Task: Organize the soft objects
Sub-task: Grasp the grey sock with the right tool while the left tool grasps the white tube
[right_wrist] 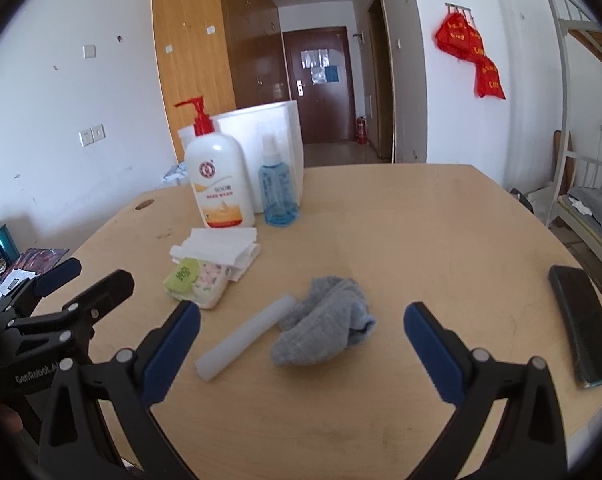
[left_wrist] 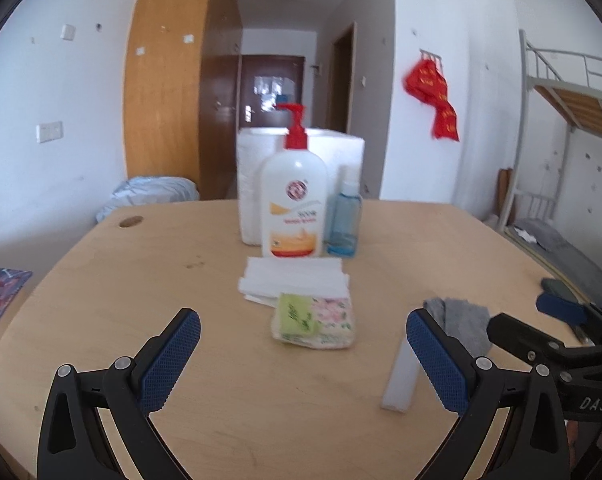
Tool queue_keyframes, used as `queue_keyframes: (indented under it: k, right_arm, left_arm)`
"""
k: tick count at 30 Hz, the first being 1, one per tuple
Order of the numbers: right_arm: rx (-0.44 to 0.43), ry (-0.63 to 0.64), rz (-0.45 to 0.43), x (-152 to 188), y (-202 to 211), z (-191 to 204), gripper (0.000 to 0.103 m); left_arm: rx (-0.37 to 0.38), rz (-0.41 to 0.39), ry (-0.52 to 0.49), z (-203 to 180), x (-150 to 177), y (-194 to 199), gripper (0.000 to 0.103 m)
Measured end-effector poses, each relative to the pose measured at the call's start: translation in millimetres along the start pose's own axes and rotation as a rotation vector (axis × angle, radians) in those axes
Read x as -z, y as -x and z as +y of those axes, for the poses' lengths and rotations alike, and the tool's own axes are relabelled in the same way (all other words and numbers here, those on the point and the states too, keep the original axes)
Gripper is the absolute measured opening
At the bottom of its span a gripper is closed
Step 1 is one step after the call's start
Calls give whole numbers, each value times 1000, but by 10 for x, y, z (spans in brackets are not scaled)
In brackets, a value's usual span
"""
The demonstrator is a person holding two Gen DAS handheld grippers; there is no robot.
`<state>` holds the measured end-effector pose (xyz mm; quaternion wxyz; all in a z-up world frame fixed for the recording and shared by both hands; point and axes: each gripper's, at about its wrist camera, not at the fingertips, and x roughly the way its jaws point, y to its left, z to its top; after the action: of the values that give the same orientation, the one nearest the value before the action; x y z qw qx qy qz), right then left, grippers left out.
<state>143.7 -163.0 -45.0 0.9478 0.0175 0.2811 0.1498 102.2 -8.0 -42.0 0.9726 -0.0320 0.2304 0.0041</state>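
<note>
My left gripper point(left_wrist: 303, 354) and right gripper point(right_wrist: 301, 338) both stand with jaws wide apart, holding nothing. The crumpled grey knit sock point(right_wrist: 325, 322) lies between my right jaws, touching a white foam stick point(right_wrist: 243, 338); the floral tissue pack point(left_wrist: 315, 320) lies just ahead of my left jaws.

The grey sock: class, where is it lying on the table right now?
In the right wrist view the grey sock lies crumpled mid-table, ahead between the open jaws, touching the white foam stick on its left.
</note>
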Motion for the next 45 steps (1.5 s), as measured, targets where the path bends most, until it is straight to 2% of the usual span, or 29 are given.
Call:
queue_keyframes:
  k: [9,12,17,20,25,28,30,32,34,38,39,41,42,45]
  right_arm:
    - [-30,-13,57,2,-108,-165,102]
    - [-34,-15,75,-16,-145,-223,99]
    - [-102,-21,138,-44,-245,-324,86]
    - [-131,-11,173,-62,-320,-370,83]
    - [-154,24,210,-73,-427,-376,79]
    - [-160,44,228,-66,-486,-358,77]
    - [-166,58,247,-62,-540,-350,67]
    - [-166,74,271,-53,-591,-353,49]
    - [-162,81,278,-46,-621,-372,46]
    - [-163,89,284,-45,-650,-412,45]
    - [-163,91,284,-45,-653,-417,43]
    - [-162,101,292,-45,-670,-417,32]
    - [-158,104,295,-42,-679,-419,31]
    - [-153,114,299,-31,-678,-416,26]
  left_arm:
    - [94,104,-45,-151,64,-207,101]
    - [118,134,-66,-206,92,-275,100]
    - [180,186,-137,-330,138,-366,98]
    - [212,213,-174,-392,162,-418,95]
    - [272,266,-168,-440,162,-548,90]
    - [290,291,-159,-475,168,-610,82]
    - [296,306,-158,-504,178,-650,79]
    - [296,314,-165,-533,181,-691,73]
    - [303,329,-169,-548,180,-732,67]
    - [317,358,-186,-599,211,-799,64]
    - [314,359,-189,-604,217,-807,60]
    - [318,369,-194,-621,227,-829,55]
    - [319,373,-193,-626,229,-838,50]
    - [322,396,-198,-656,240,-873,47]
